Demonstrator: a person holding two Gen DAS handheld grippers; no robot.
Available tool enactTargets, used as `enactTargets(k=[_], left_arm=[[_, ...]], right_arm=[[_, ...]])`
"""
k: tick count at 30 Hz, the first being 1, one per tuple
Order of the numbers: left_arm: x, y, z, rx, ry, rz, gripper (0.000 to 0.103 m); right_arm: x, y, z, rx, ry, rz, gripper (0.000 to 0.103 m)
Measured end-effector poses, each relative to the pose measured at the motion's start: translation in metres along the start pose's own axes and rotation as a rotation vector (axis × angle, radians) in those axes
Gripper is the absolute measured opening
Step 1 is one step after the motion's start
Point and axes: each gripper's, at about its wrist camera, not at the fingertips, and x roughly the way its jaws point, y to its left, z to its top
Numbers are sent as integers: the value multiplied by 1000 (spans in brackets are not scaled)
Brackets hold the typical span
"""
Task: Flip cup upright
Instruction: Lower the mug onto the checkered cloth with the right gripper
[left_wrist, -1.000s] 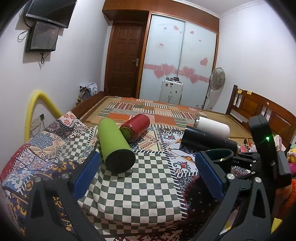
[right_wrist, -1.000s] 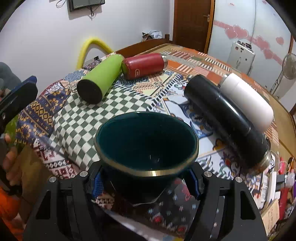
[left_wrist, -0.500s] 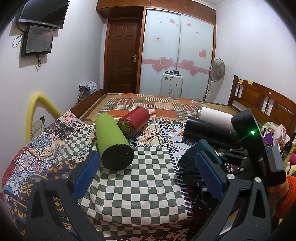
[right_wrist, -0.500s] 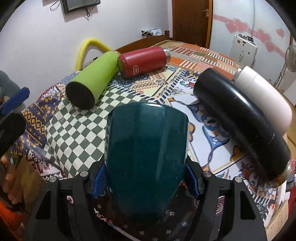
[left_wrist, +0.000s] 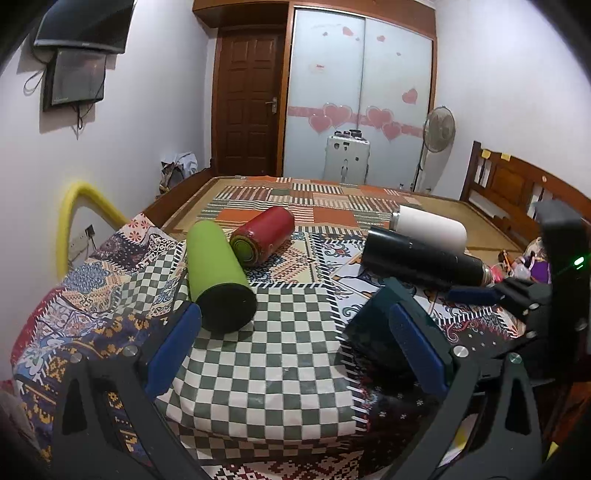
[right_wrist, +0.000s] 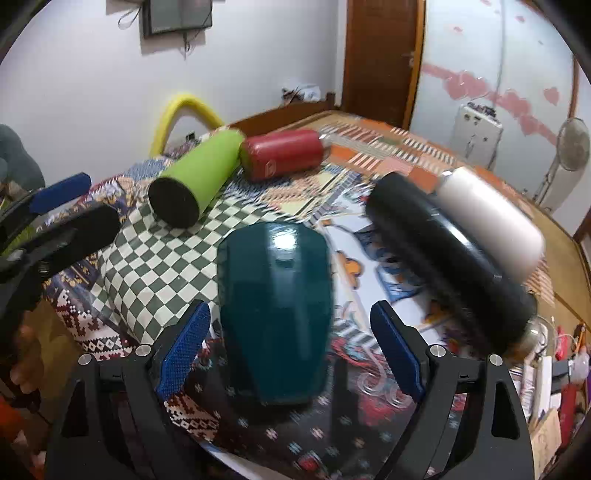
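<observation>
White walls are enclosing a bedroom where a dark wooden door (left_wrist: 246, 110) is standing shut beside frosted wardrobe panels (left_wrist: 360, 99) bearing pink hearts, a monitor (left_wrist: 75, 79) is hanging high left, and a standing fan (left_wrist: 439, 129) is facing the wooden headboard (left_wrist: 509, 188).

We find no legible writing anywhere. The red bottle (right_wrist: 284, 155) carries a small pale logo mark on its side, too blurred for us to read. Yellow notes (left_wrist: 495, 154) stuck on the headboard (left_wrist: 509, 184) are too small to make out.
</observation>
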Motion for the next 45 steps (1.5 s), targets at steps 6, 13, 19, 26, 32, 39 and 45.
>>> enactTargets(k=[6,13,19,26,32,39,45], left_arm=[[16,-28,-3,11,68,-13,103],[56,-67,-10,6,189,-48,103],[81,-94,-5,30,206,-30,103],[101,-100,-6,67,213,18,92],[100,-92,-6,134,221,-49,82],[99,-93,-3,201,265,-91,81],[105,-89,6,182,318,-128,82]], right_arm=[[-40,-23,-18,27,-95,-88,87],[-66,-59,-40,90,-136,-161,88],[-74,-80,-56,151,-150,-175,88],[-75,-90,-61,168,-171,-167,88],[-70,-91,-60,181,-181,-134,88],[-63,-89,-57,188,-191,-114,88],[-70,-90,-50,202,-238,-121,88]])
